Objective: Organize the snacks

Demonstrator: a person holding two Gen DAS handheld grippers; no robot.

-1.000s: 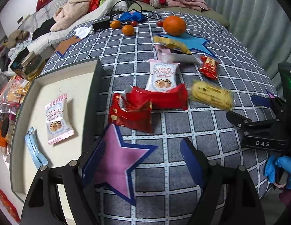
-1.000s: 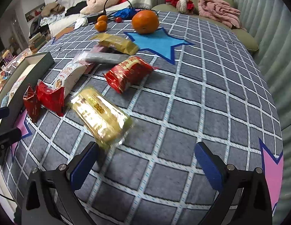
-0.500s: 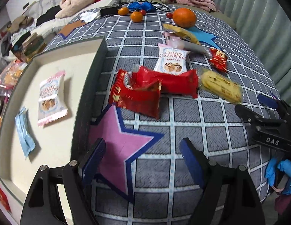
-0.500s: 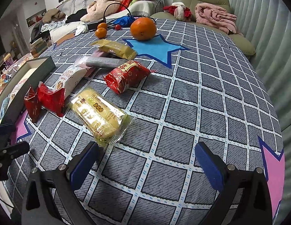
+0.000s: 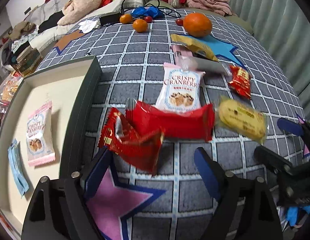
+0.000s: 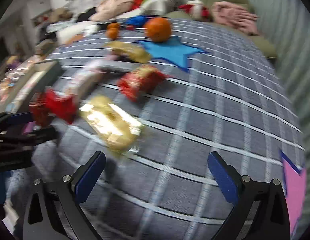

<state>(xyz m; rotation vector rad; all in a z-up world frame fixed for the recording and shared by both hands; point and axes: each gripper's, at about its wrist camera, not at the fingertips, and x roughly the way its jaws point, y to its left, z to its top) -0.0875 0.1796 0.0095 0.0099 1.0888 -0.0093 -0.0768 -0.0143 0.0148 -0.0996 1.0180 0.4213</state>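
Note:
My left gripper (image 5: 153, 170) hovers low over the checked tablecloth, its jaws opening. The lower corner of a crumpled red packet (image 5: 133, 142) reaches between its fingers, and the pads do not press it. Behind it lie a long red packet (image 5: 174, 124) and a Crispy Cranberry packet (image 5: 180, 88). A yellow packet (image 6: 111, 126) lies just ahead of my open, empty right gripper (image 6: 156, 168), by its left finger. The box (image 5: 83, 108) at the left holds another Crispy Cranberry packet (image 5: 40, 136) and a blue packet (image 5: 18, 172).
Farther back lie a small red packet (image 5: 239, 81), a gold packet (image 5: 192, 44), a big orange (image 5: 197, 24), small tangerines (image 5: 140, 25) and cables. A sofa piled with clothes stands behind the table, and a curtain hangs at the right.
My left gripper has moved forward and down to the crumpled red packet, and its jaws stand a little wider. The right wrist view has tilted slightly and is blurred now.

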